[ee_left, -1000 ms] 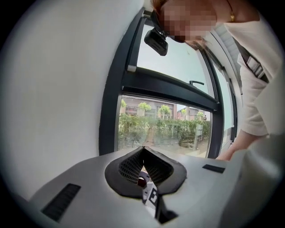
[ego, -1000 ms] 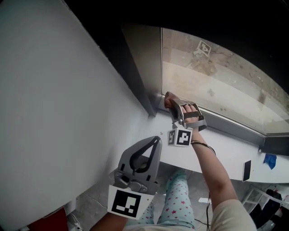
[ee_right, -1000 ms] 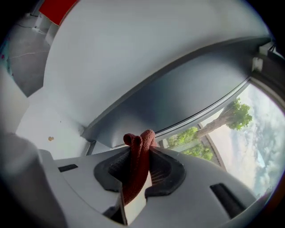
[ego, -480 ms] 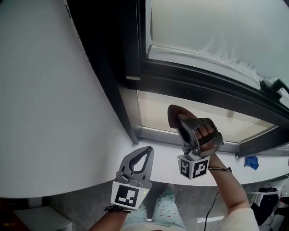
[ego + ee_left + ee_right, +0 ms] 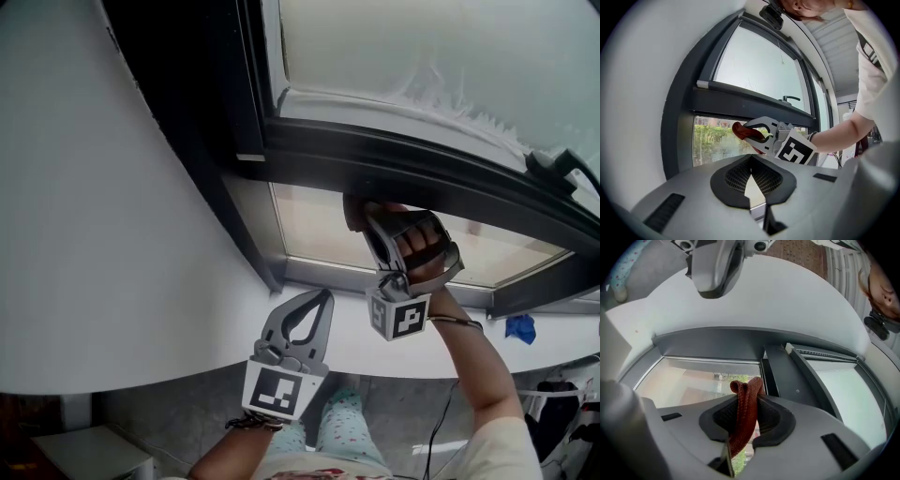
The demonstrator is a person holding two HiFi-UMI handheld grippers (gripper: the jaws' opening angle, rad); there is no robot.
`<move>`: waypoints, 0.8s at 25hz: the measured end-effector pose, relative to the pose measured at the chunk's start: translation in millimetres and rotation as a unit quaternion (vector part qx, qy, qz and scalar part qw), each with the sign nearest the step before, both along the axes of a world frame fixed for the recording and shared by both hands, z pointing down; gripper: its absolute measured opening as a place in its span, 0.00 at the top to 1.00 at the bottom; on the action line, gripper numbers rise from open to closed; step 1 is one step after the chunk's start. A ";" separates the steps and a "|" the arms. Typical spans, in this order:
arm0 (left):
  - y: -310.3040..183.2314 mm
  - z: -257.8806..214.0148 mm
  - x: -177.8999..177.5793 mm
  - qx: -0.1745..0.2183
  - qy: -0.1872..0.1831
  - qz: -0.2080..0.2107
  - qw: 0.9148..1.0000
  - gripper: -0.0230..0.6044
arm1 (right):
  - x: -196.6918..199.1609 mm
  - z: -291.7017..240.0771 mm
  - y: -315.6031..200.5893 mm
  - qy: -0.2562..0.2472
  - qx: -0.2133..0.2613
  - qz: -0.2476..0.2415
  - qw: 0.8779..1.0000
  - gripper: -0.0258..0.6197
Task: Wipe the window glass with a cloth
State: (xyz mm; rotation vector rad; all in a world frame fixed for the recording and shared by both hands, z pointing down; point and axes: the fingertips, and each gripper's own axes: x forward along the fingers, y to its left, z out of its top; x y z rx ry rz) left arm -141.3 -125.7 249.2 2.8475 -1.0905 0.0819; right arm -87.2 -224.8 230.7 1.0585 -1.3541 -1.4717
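The right tool (image 5: 358, 214) squeezes the red cloth (image 5: 744, 416), which runs from 6 to 12 o'clock, folded end toward the window glass (image 5: 311, 227). The left tool (image 5: 323, 298) is closed, empty.

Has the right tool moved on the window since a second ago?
Yes. The right tool, shut on the red cloth, has climbed the lower pane from its bottom corner up to the dark crossbar.
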 end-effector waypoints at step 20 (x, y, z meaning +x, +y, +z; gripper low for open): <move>-15.0 11.4 22.6 -0.011 0.016 -0.131 0.991 0.93 | 26.9 18.7 -28.6 -0.045 -0.018 -0.087 0.995 0.82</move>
